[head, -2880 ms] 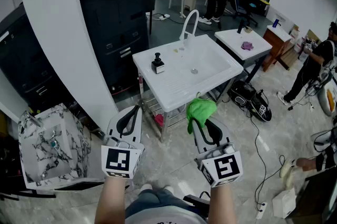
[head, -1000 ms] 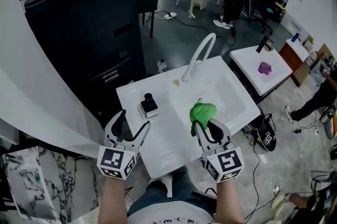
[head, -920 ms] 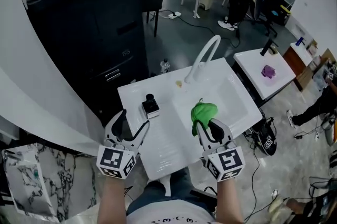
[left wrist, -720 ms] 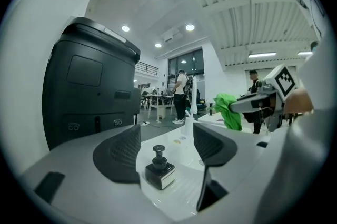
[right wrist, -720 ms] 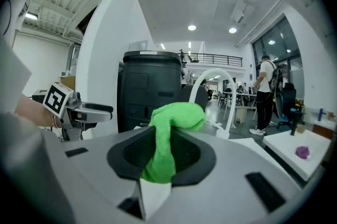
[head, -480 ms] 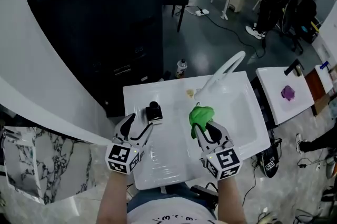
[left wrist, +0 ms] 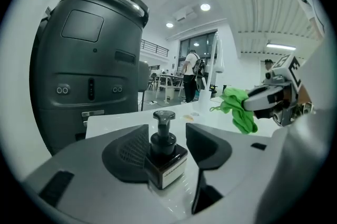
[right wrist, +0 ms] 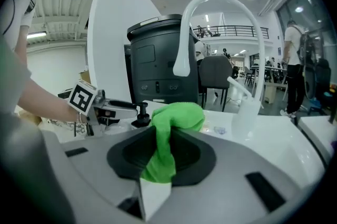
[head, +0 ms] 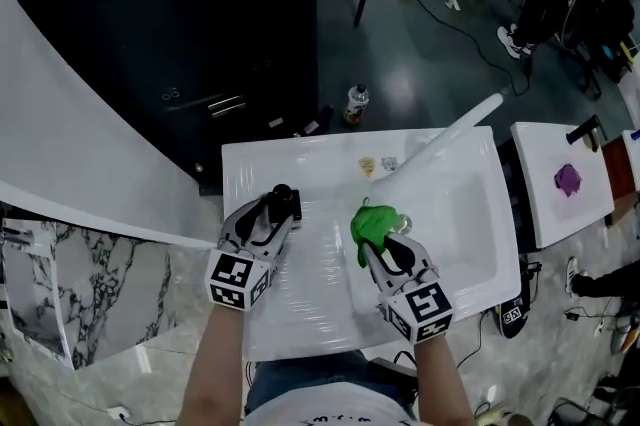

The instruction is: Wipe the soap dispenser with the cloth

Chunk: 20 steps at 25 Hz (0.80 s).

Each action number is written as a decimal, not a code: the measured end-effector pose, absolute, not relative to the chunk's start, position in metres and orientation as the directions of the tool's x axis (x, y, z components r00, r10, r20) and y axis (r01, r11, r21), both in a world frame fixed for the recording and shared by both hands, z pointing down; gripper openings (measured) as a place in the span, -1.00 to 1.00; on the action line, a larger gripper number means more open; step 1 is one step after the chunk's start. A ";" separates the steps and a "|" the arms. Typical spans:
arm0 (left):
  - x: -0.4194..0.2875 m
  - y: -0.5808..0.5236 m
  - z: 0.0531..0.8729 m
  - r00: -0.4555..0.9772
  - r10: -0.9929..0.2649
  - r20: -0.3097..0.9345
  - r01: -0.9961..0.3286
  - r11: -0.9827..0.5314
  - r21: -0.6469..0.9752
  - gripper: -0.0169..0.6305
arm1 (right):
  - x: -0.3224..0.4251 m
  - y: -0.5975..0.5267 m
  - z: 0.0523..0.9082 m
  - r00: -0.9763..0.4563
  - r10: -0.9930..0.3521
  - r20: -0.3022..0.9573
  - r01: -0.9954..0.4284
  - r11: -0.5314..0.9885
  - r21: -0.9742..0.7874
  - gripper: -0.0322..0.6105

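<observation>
A dark square soap dispenser [head: 284,204] with a black pump stands on the left drainboard of the white sink unit [head: 240,164]. My left gripper [head: 272,212] reaches around it. In the left gripper view the dispenser [left wrist: 166,157] stands between the jaws, which have just been closing; a narrow gap still shows at the right pad [left wrist: 208,141]. My right gripper [head: 385,249] is shut on a green cloth [head: 373,222] and hovers over the basin's left edge, right of the dispenser. In the right gripper view the cloth [right wrist: 174,118] bunches up above the jaws.
A white curved faucet [head: 450,136] rises at the sink's back right. A tall black cabinet [head: 200,14] stands behind the sink, with a bottle [head: 354,101] on the floor. A second white table with a purple cloth [head: 566,179] is to the right, and a marble-patterned block [head: 60,284] to the left.
Both grippers have come down and forward over the sink. The left jaws, wide open short of the dispenser before, now stand narrower around it. The green cloth stays in the right gripper.
</observation>
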State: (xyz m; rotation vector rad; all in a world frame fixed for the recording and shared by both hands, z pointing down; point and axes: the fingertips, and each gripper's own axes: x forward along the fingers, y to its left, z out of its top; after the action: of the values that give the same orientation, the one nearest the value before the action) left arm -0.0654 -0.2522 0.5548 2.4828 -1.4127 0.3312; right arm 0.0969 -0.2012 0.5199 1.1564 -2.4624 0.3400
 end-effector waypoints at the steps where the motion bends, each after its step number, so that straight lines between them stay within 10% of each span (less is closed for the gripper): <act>1: -0.064 -0.255 0.556 0.496 -0.804 0.326 -0.865 -0.490 0.109 -0.25 | 0.097 -0.202 0.523 -0.585 -0.672 0.454 -0.771 0.634 -0.054 -0.63; 20: -0.058 -0.280 0.562 0.465 -0.816 0.344 -0.879 -0.470 0.073 -0.67 | 0.102 -0.213 0.530 -0.629 -0.620 0.469 -0.722 0.689 -0.058 -0.63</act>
State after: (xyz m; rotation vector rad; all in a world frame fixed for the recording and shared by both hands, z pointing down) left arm -0.0579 -0.2803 0.5623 2.4746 -1.4611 0.3838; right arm 0.1019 -0.2131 0.5297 1.0422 -2.4852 0.3358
